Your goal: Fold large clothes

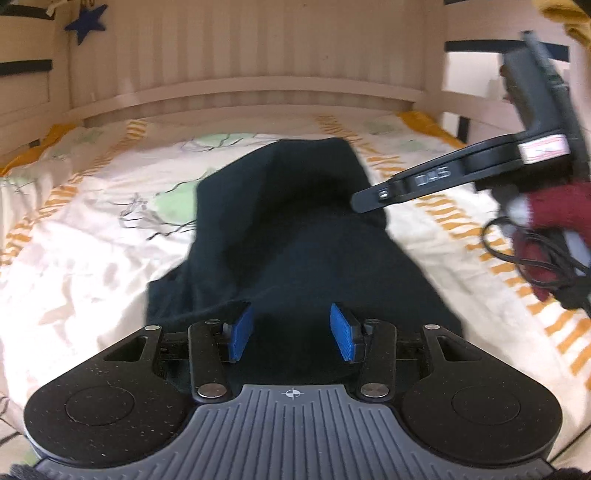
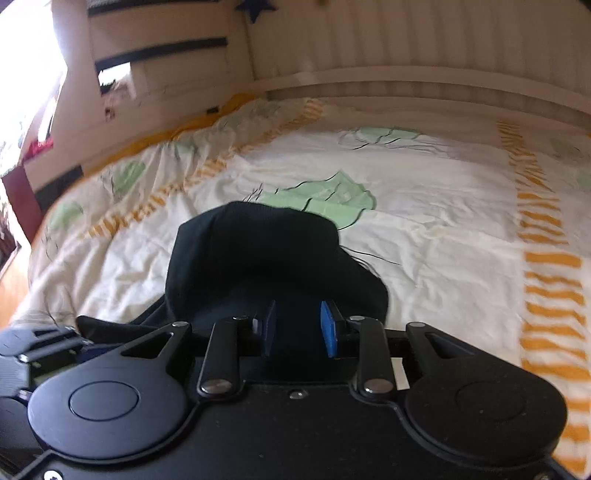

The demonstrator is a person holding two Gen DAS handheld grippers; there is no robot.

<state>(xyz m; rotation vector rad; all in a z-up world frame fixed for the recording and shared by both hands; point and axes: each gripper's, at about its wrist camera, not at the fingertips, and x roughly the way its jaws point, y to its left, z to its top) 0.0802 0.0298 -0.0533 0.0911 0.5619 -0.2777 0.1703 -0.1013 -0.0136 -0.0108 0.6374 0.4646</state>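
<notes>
The only legible writing is the raised lettering "DAS" on the side of the right gripper, seen from the left wrist camera as it comes in from the right; a white label with red print sits further back on its body, too blurred to read. A dark garment lies bunched in a long heap on the bed, running from the near edge toward the slatted headboard, roughly midway between the bed's left and right sides. The left gripper hovers over the near end of the garment with its blue pads spread apart, the cloth showing dark between them; whether they touch it is unclear. The right gripper, in its own view, also stands released over the cloth, its pads parted with dark fabric between and beyond them. The bedcover is cream with green patches and orange striped bands. A blue star hangs near the headboard's left corner.
</notes>
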